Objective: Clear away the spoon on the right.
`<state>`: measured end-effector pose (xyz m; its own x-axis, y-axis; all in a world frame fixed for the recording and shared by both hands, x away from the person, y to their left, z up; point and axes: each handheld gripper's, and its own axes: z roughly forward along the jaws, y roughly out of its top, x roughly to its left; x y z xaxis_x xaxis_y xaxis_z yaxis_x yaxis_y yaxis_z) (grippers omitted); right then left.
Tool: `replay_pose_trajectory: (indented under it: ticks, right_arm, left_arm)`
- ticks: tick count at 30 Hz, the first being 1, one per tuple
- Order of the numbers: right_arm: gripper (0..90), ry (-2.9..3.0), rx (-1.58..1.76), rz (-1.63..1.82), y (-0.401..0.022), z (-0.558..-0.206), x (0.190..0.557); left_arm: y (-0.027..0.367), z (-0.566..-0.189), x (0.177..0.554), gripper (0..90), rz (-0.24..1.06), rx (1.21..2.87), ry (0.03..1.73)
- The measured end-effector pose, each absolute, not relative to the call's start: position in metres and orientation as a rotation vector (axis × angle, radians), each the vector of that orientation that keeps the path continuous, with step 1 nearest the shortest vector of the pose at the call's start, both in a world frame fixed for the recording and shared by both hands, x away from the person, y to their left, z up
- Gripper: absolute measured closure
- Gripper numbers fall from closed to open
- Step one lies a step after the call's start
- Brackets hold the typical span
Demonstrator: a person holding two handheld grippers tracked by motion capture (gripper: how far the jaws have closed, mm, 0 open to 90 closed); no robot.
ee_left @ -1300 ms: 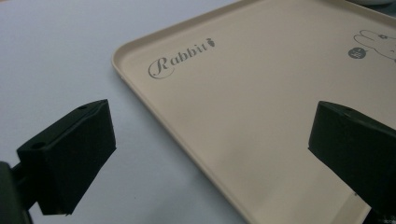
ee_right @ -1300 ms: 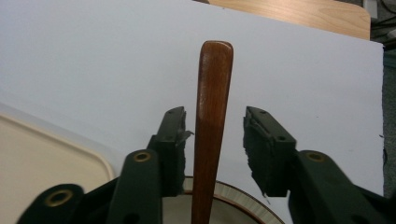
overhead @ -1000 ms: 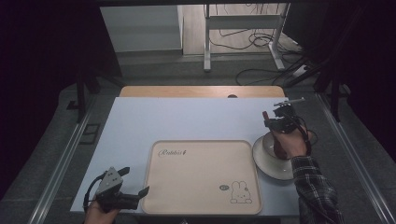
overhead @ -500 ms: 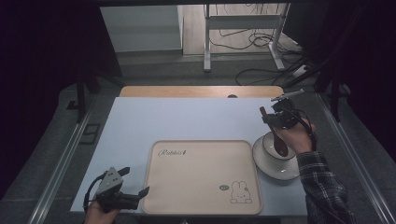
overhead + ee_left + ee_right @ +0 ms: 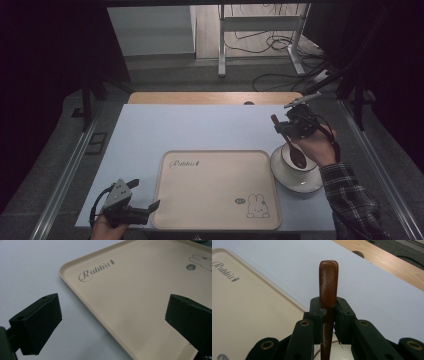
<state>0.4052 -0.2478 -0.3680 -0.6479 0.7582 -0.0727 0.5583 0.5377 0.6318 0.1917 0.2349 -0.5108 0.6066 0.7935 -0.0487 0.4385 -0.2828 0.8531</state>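
Above the white bowl, the right gripper clamps the wooden spoon; keep it steady toward the beige tray. Left gripper gapes, empty.

This looks like a lab or recording room rather than a home. Beyond the fingers, the pale desk stands on a grey floor with loose cables, a metal stand frame and dark surroundings.
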Motion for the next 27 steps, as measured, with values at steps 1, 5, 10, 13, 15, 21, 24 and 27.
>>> replay_pose_trajectory:
  ticks: [1, 5, 10, 13, 15, 21, 24, 27]
  right_arm:
    - [77.6, 2.444, 1.085, 0.824, -0.247, -0.367, 0.403]
    - [77.6, 2.470, 1.067, 0.823, -0.242, -0.364, 0.396]
    - [77.6, 2.503, 1.043, 0.811, -0.236, -0.364, 0.388]
    - [77.6, 2.518, 1.036, 0.807, -0.234, -0.365, 0.385]
    - [77.6, 2.532, 1.030, 0.799, -0.231, -0.366, 0.383]
    - [77.7, 2.590, 0.998, 0.783, -0.217, -0.374, 0.374]
    - [77.7, 2.610, 0.998, 0.781, -0.213, -0.379, 0.371]
    - [77.7, 2.642, 0.993, 0.769, -0.207, -0.385, 0.369]
  left_arm:
    - [0.235, -0.511, 0.192, 0.4, 0.489, 1.921, 0.982]
    - [0.235, -0.511, 0.192, 0.4, 0.489, 1.924, 0.981]
    - [0.234, -0.511, 0.192, 0.4, 0.488, 1.926, 0.981]
    - [0.234, -0.511, 0.192, 0.4, 0.488, 1.927, 0.981]
    - [0.234, -0.511, 0.192, 0.5, 0.489, 1.928, 0.981]
    - [0.235, -0.511, 0.192, 0.4, 0.487, 1.922, 0.980]
    - [0.235, -0.511, 0.192, 0.4, 0.487, 1.920, 0.979]
    - [0.235, -0.511, 0.192, 0.4, 0.486, 1.916, 0.980]
